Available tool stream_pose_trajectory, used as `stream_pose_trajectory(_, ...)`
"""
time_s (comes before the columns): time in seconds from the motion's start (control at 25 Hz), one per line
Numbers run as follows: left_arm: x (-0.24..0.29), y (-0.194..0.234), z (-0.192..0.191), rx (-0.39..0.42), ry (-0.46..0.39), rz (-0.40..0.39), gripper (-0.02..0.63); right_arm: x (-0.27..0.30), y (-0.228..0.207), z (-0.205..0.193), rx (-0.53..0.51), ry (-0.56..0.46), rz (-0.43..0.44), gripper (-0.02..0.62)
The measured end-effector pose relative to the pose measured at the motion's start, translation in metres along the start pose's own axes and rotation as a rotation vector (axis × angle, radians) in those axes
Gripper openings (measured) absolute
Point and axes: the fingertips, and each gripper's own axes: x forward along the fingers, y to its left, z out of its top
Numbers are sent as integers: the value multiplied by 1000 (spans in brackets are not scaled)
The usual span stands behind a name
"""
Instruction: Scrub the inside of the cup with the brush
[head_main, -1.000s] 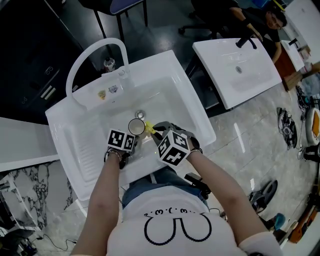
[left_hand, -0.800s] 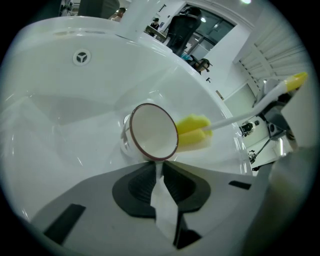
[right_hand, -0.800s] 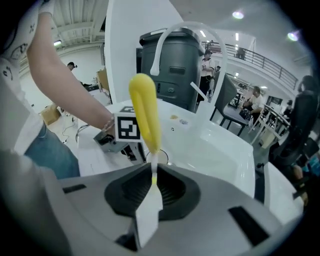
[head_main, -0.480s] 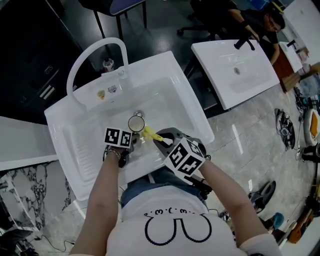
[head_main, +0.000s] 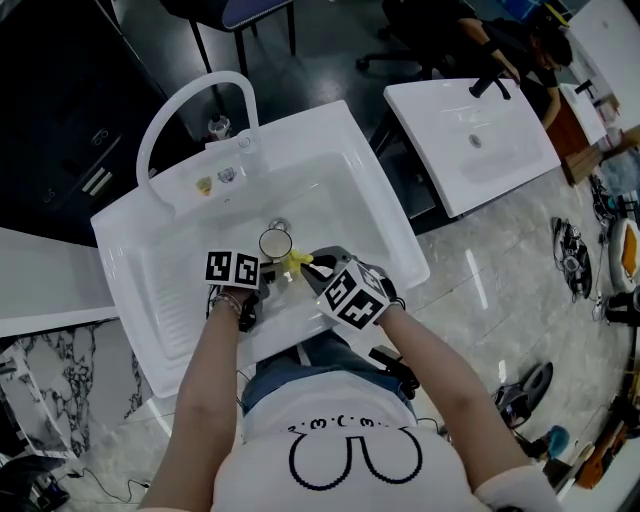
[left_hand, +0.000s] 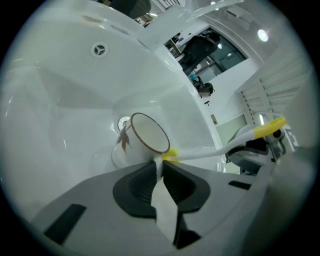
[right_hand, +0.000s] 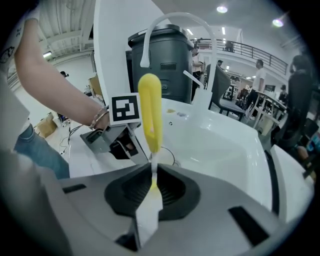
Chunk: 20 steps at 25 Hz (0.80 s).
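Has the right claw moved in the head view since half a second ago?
Yes. The right claw has shifted up and left, back toward the drain and the cup, bringing the brush near the cup's rim.

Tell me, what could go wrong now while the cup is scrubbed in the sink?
The left hand-held gripper pinches only a thin part of the cup; a push from the brush may twist it loose.
The brush head sits at the rim, not inside, so it may slide off outside.
A dropped cup could chip on the sink.
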Motion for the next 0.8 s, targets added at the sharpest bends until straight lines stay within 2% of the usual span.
stream_pose_trajectory(0.2,-1,-5,-2,-45,-17,-42,55,-29,-1,9,87,-73,0,38)
stream_pose_trajectory(0.4,-3,-8,0,-126,-48,-92,54,-45,0,22,178,-136,5,38)
stream_pose_trajectory(0.6,-5,-7,2,-184,-72,-120,54,-30,6,12,181,-124,32,38)
stream_pose_trajectory(0.8,-4,-7,2,-206,-75,-134,52,-2,11,-3,174,-83,33,38)
